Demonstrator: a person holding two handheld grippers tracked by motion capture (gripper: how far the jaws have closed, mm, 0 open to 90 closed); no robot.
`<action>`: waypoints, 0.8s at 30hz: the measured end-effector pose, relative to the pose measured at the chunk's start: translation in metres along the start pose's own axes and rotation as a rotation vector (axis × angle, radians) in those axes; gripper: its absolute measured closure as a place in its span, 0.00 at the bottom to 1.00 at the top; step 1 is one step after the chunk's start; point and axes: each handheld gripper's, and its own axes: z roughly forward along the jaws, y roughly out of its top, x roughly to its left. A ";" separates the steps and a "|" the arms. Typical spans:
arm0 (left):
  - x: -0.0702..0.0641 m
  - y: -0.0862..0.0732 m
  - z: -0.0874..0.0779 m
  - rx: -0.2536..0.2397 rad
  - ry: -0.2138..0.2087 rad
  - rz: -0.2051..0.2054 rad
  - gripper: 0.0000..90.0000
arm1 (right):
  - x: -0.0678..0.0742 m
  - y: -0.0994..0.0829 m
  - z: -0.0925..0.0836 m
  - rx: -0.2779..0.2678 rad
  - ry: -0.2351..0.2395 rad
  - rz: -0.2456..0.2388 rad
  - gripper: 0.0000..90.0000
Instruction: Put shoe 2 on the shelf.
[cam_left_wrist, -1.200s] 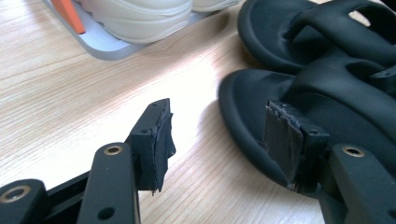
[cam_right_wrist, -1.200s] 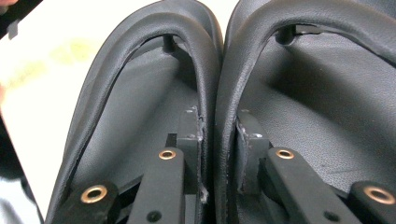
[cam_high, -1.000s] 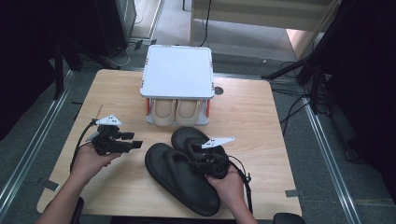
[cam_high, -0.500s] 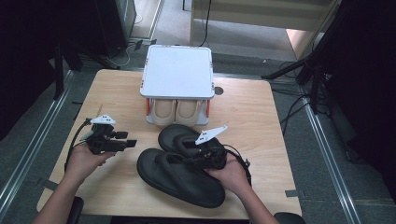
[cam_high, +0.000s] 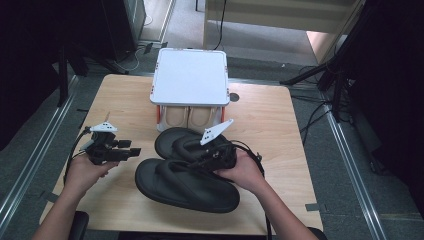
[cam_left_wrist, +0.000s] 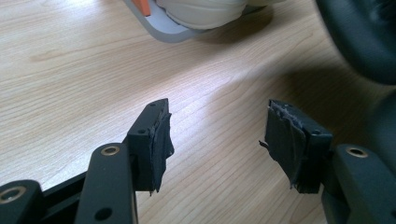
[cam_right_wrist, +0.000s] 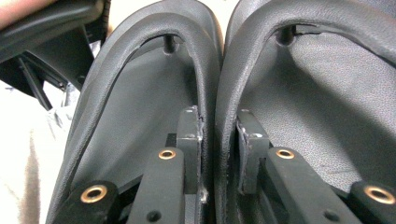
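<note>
With both straps pinched together, the right gripper (cam_high: 212, 155) clamps the 2 black flip-flops (cam_high: 187, 172) as 1 pair, probably so they move together toward the white shoe rack (cam_high: 190, 75), where a beige pair (cam_high: 189, 117) already sits. Left gripper (cam_high: 117, 152) hovers beside them, jaws apart, holding nothing. Light wooden table (cam_high: 270, 120), grey floor, dark gear around.

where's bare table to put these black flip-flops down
Bare wood lies right of the shoe rack up to the table's right edge, and along the left edge behind the left gripper. The middle is crowded: flip-flops, right gripper.
</note>
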 end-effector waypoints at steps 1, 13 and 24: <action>0.000 0.000 0.000 -0.003 0.001 -0.001 0.46 | 0.000 0.003 -0.001 0.001 0.006 -0.007 0.85; 0.004 -0.001 -0.002 -0.002 0.003 -0.008 0.46 | 0.005 0.040 -0.024 0.000 0.051 -0.056 0.85; 0.005 -0.001 -0.003 -0.007 0.005 -0.013 0.46 | 0.001 0.073 -0.046 -0.014 0.053 -0.062 0.85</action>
